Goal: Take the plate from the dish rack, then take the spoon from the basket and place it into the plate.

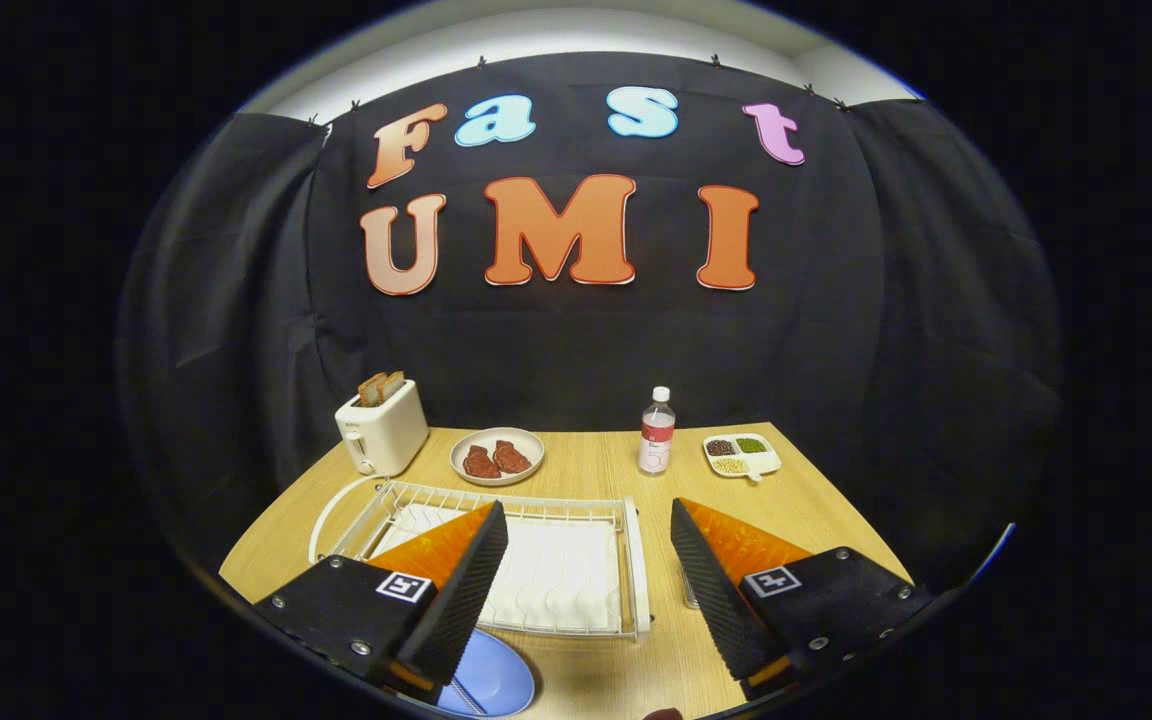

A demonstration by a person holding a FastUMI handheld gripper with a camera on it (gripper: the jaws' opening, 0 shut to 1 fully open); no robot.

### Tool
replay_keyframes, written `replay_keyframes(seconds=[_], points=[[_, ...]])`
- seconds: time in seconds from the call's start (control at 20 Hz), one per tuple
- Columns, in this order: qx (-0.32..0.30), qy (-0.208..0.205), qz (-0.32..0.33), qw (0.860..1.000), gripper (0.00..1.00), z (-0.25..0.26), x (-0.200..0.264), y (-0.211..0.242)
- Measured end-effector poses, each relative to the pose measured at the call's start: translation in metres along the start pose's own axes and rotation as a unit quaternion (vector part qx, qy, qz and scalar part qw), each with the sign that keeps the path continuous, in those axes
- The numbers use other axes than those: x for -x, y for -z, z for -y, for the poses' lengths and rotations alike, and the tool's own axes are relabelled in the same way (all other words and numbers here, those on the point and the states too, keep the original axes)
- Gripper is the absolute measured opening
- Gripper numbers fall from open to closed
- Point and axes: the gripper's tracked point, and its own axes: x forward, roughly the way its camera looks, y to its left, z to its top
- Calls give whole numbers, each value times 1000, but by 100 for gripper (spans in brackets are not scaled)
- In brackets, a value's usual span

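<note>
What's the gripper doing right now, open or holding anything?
Gripper: open, fingers spread wide above the dish rack, holding nothing. The blue plate lies on the table by the left finger.

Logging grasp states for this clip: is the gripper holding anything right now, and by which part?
Nothing is held. The gripper has its jaws spread wide above the dish rack, with nothing between them.

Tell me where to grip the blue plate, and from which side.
Probably its exposed rim, from the right finger's side: the blue plate lies flat on the table, half hidden behind the left finger. The open gripper hangs over the dish rack.
</note>
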Motion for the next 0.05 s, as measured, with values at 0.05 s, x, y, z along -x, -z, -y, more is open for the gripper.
replay_keyframes(seconds=[0.05], points=[[0,1,1,1000,98,-1,-1,-1]])
